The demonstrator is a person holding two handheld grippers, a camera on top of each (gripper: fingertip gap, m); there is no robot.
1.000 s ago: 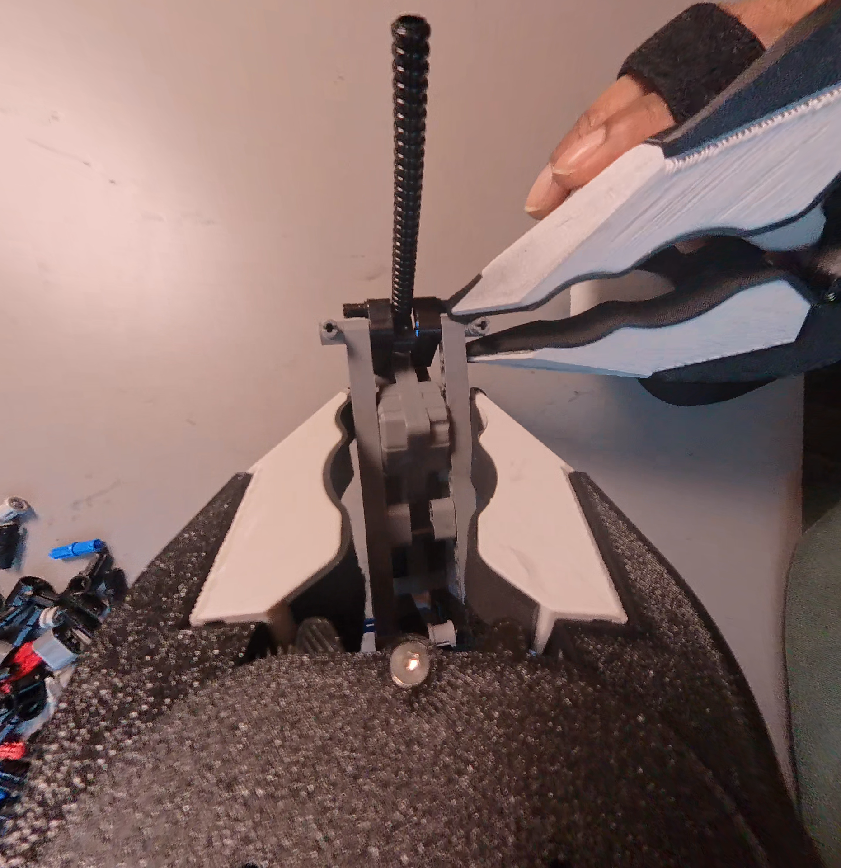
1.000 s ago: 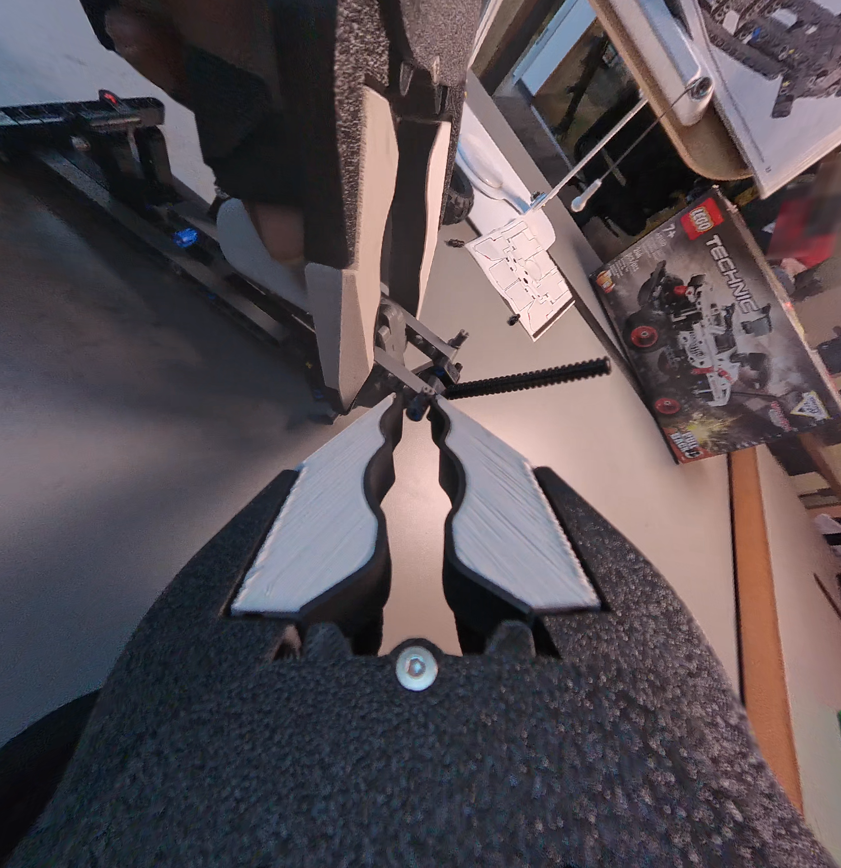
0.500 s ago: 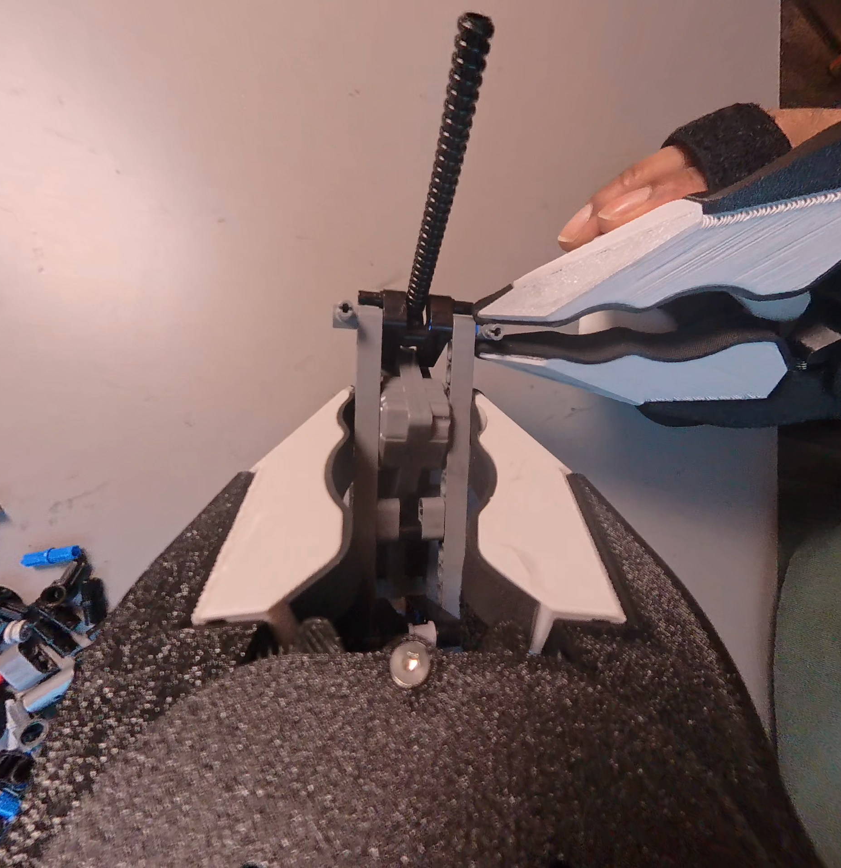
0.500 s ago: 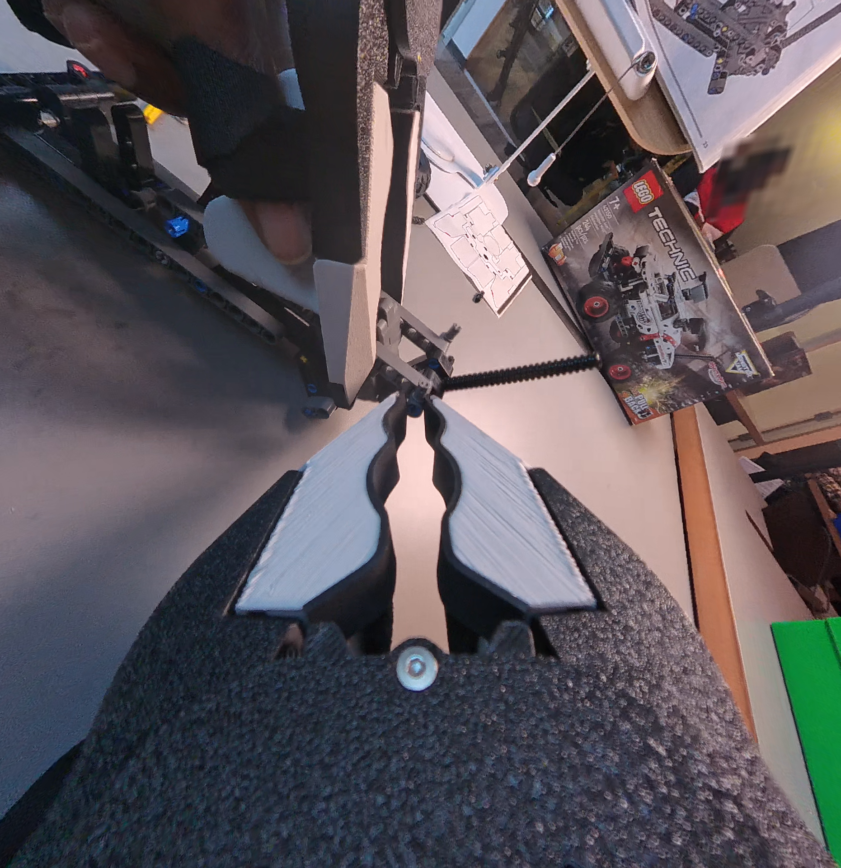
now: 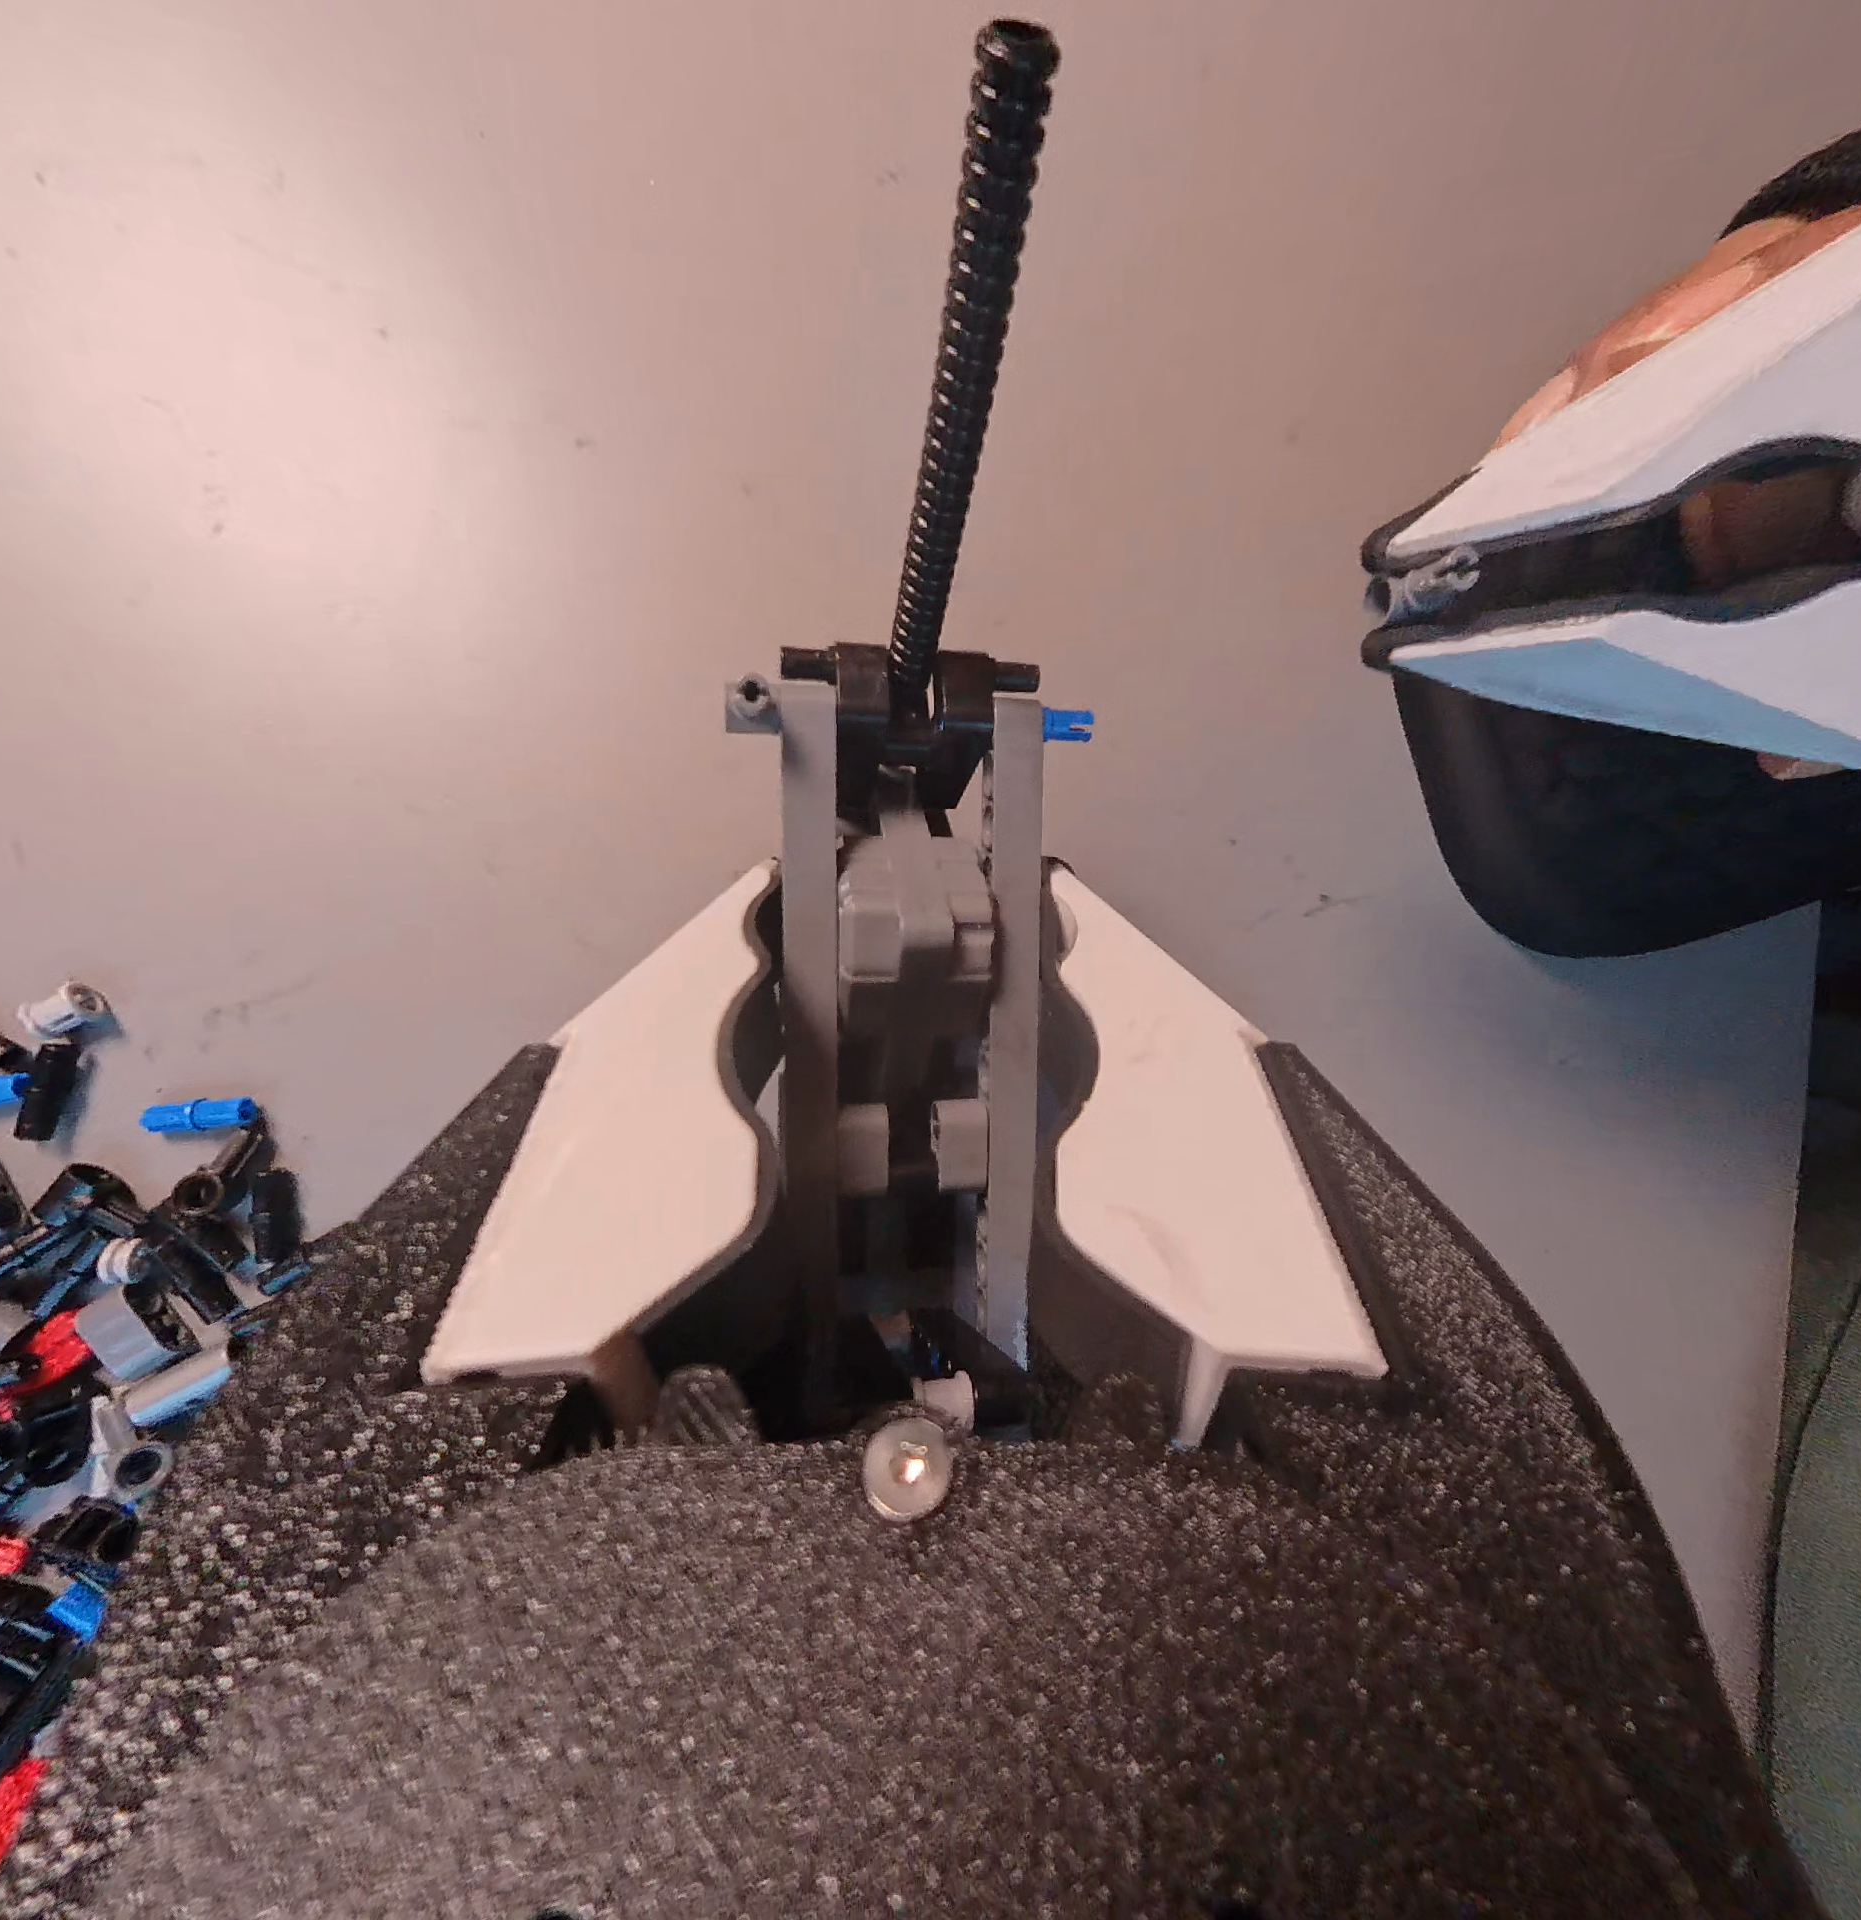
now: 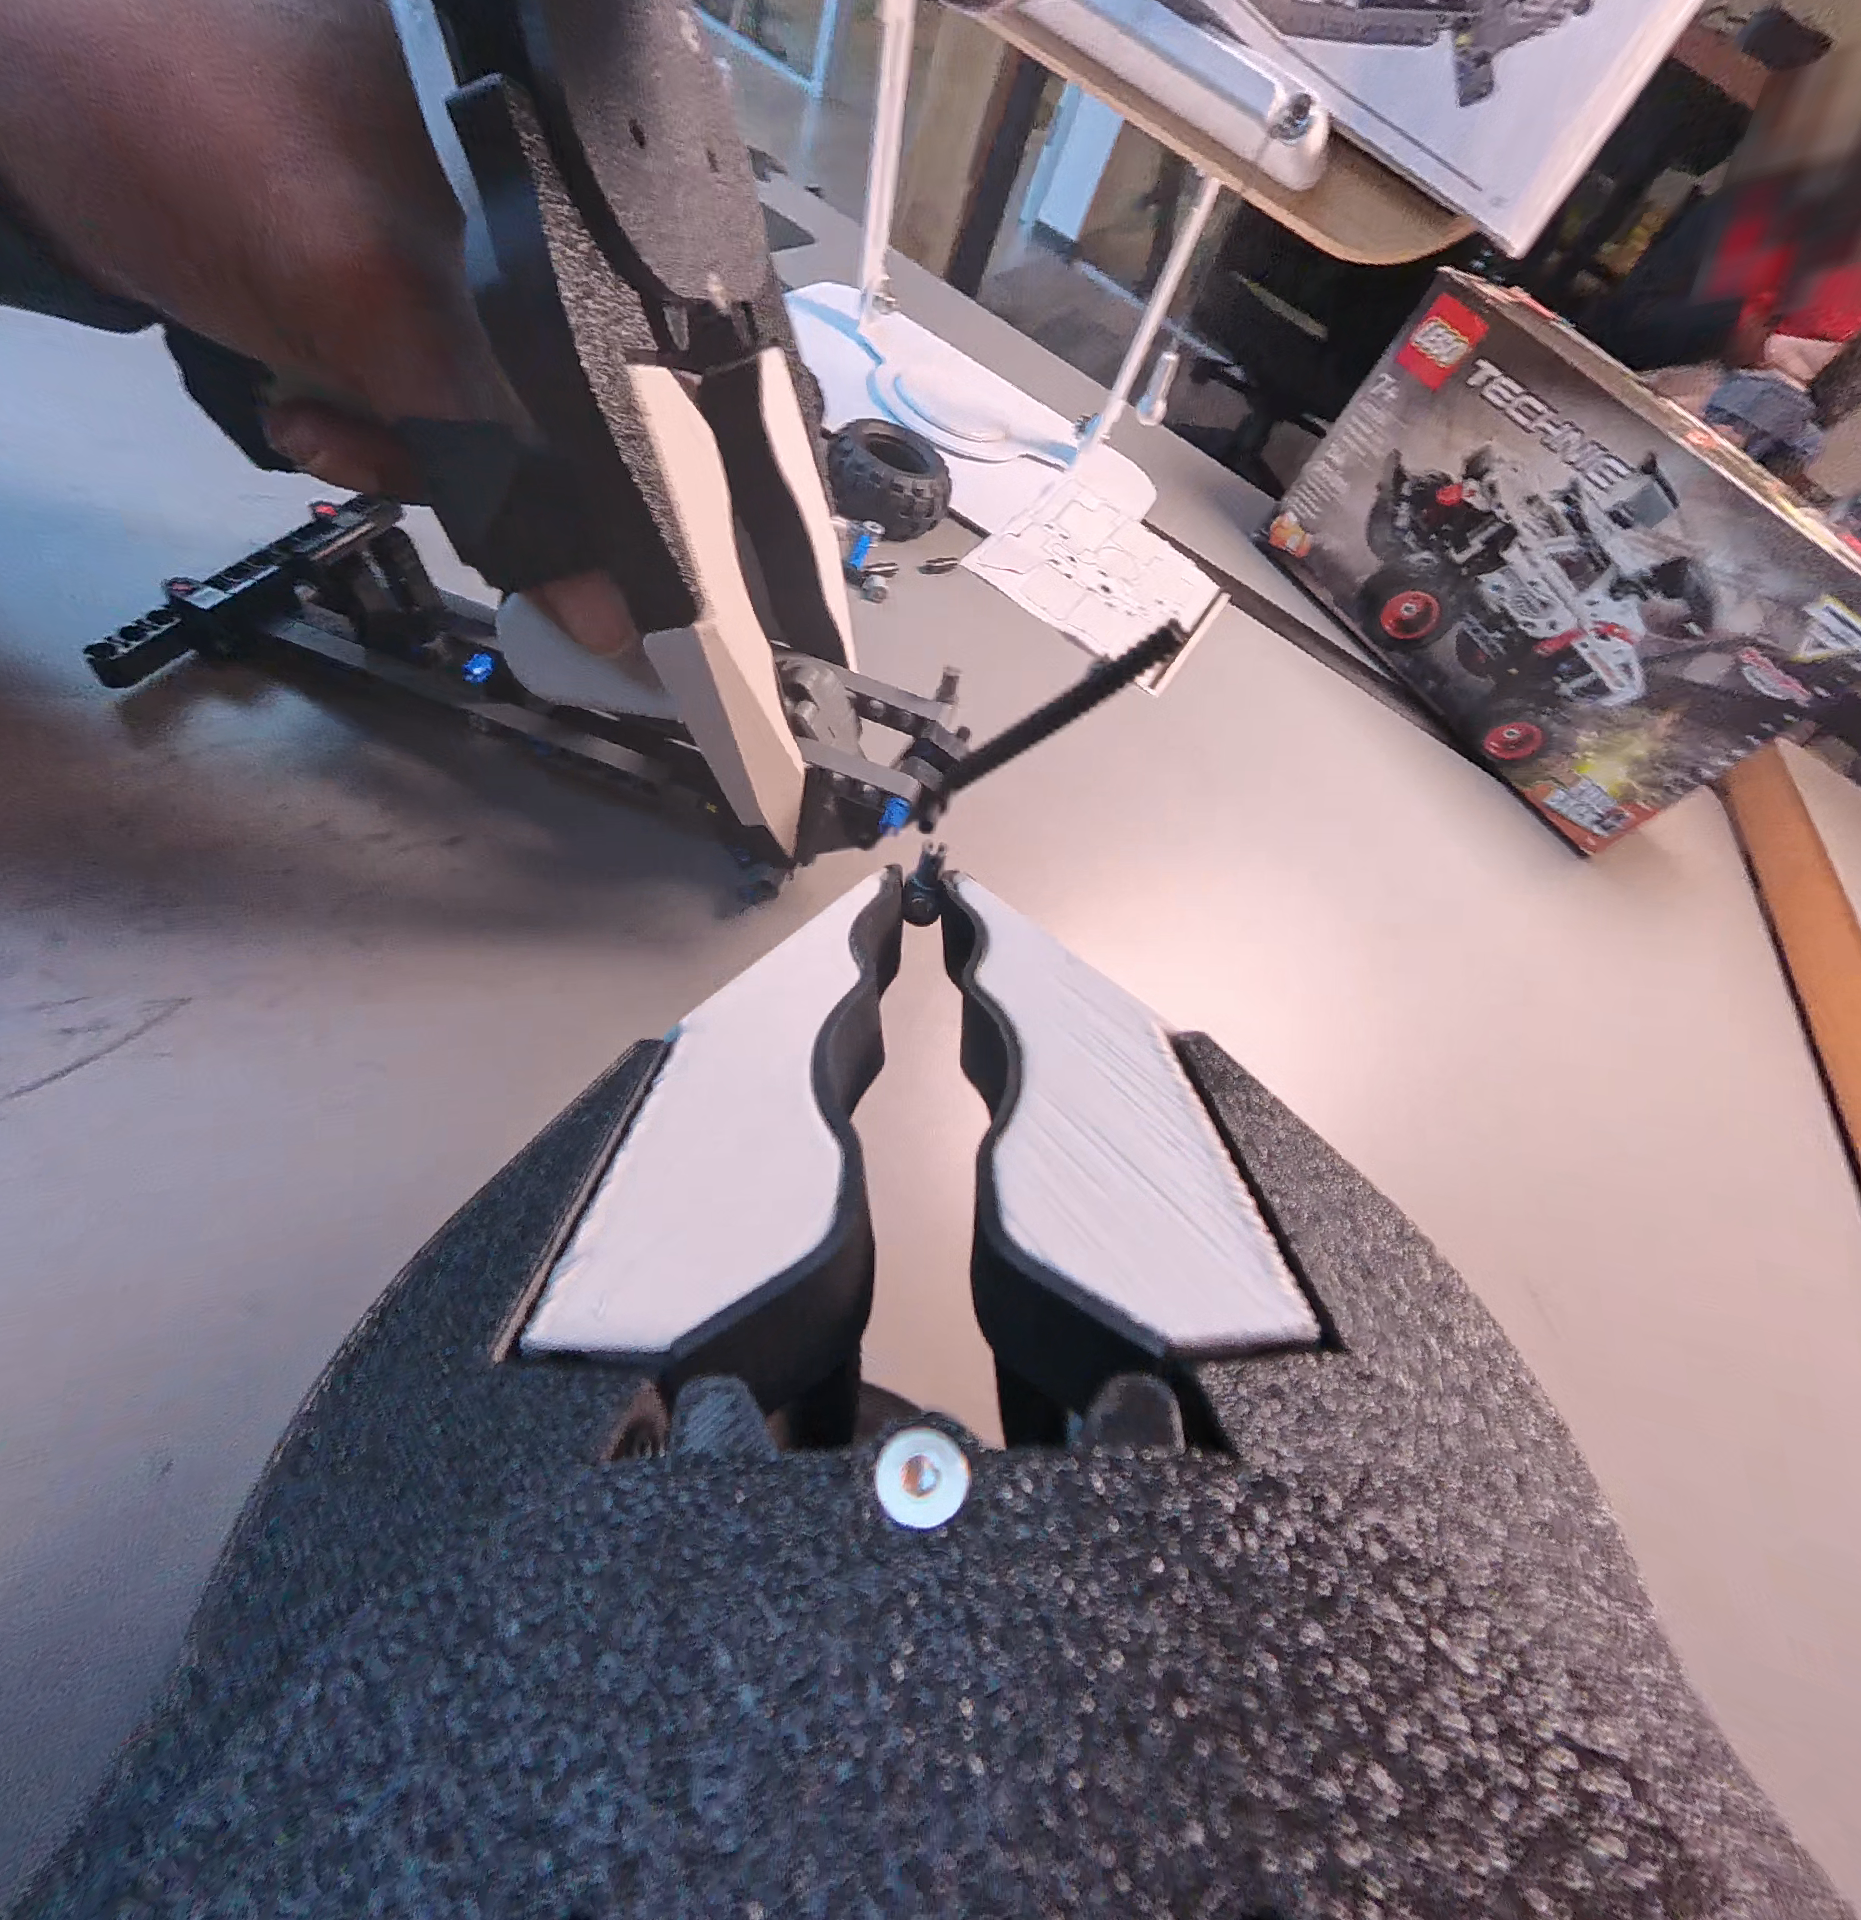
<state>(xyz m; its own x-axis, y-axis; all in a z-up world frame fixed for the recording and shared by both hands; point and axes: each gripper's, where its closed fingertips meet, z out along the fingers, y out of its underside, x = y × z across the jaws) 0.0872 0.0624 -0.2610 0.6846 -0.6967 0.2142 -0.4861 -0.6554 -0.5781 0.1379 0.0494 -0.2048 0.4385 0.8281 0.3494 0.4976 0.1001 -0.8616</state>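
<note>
Grey beams of a brick-built assembly (image 5: 910, 997) sit clamped between the fingers of my left gripper (image 5: 910, 873), with a black ribbed hose (image 5: 962, 353) rising from its top and a small blue pin (image 5: 1068, 723) poking out on the right side. My right gripper (image 6: 921, 883) is pressed nearly together, pinching a small grey connector (image 5: 1430, 584) at its very tips, just clear of the assembly and off to its right. Loose black, blue, red and grey pieces (image 5: 84, 1278) are heaped on the pale table (image 5: 386, 468) to my left. Beyond, a long black frame (image 6: 313, 613) lies flat, a knobby tyre (image 6: 890, 488) stands near a sticker sheet (image 6: 1087, 561), and a printed set box (image 6: 1591, 613) lies farther right.
</note>
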